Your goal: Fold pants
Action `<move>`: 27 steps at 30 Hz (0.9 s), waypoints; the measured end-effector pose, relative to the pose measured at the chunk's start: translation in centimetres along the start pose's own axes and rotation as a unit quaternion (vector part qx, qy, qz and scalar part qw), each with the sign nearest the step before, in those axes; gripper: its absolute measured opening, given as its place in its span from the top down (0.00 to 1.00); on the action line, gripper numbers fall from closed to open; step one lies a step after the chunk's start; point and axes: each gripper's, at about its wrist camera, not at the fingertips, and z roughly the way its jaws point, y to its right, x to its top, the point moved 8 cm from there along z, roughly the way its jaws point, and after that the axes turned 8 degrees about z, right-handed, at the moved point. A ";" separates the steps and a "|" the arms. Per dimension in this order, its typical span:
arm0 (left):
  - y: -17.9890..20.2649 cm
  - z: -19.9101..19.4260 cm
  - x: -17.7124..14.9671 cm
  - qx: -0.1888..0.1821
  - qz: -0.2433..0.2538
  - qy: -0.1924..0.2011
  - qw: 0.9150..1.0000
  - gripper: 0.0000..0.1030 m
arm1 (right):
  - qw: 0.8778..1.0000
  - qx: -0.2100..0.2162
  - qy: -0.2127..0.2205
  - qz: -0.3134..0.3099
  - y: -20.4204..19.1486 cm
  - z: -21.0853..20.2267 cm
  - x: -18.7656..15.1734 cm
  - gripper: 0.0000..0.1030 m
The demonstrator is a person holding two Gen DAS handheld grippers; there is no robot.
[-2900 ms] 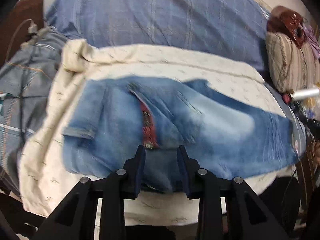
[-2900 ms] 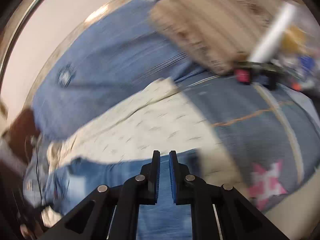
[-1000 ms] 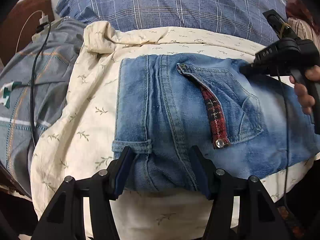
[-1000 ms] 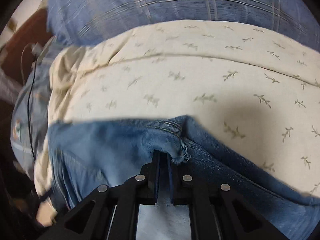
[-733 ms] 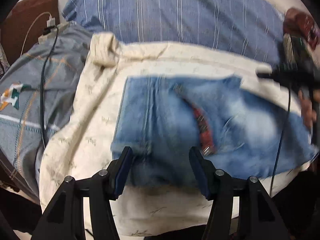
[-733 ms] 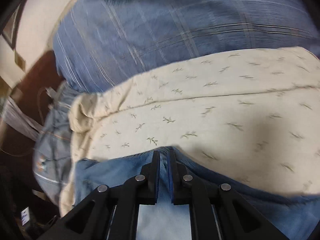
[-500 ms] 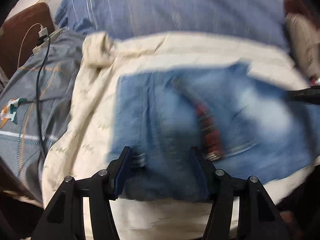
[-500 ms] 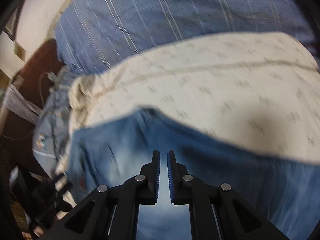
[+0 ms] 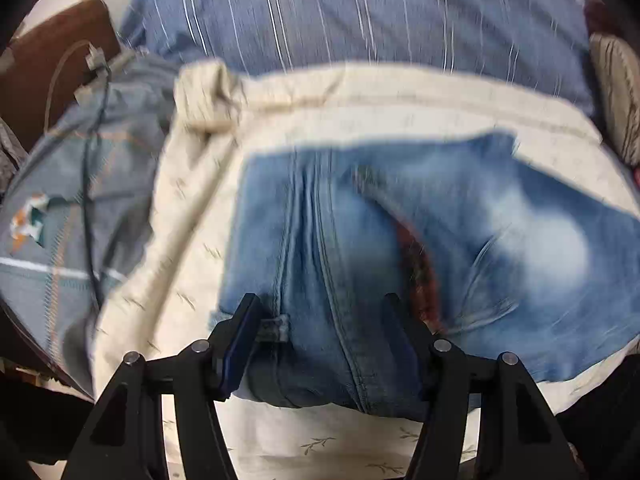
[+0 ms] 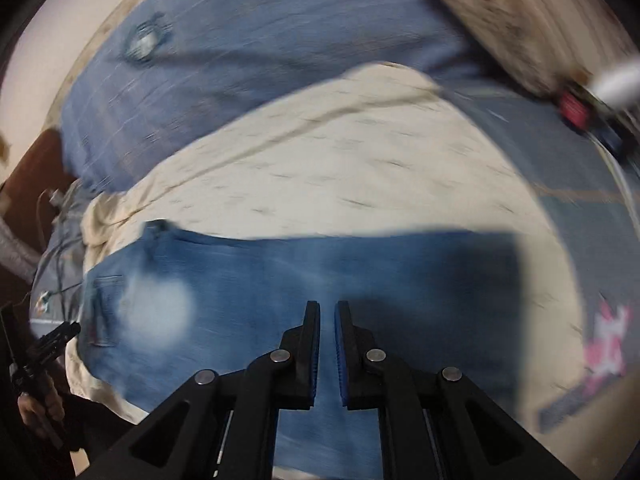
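The jeans (image 9: 360,248) lie folded across a cream leaf-print sheet (image 9: 192,216) on the bed, and cream cloth shows on every side of them: a broad strip beyond the far edge, a narrower one at the near edge. Past the sheet lies a blue striped blanket (image 9: 360,12). At the left, a grey checked cover (image 9: 60,200) carries a dark cable (image 9: 86,184). In the right wrist view the jeans (image 10: 320,264) run as a long band with open sheet (image 10: 340,168) beyond them and a striped pillow (image 10: 520,4) at the far right.

The left hand-held gripper (image 9: 320,336) points steeply down at the near waistband end, its 2 fingers standing wide, 1 on each side of a bunched fold of denim; through the blur I cannot tell whether the pads press on it.

The right hand-held gripper (image 10: 327,344) points steeply down over the middle of the band, its jaws nearly together with nothing between them. At the lower left of that view a hand (image 10: 38,404) grips the left tool's handle.
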 end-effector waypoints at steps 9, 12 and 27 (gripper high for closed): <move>4.1 -5.1 3.7 0.006 0.031 0.052 0.998 0.37 | 0.994 0.074 0.050 0.065 6.2 -4.7 -0.9 0.89; 9.7 -7.4 5.7 -0.044 0.071 0.089 0.992 0.29 | 0.985 0.131 0.071 0.087 7.5 -6.5 -0.4 0.64; 32.3 -3.6 9.3 -0.168 0.195 0.046 0.965 0.22 | 0.965 0.216 0.023 0.144 9.7 -3.0 0.1 0.29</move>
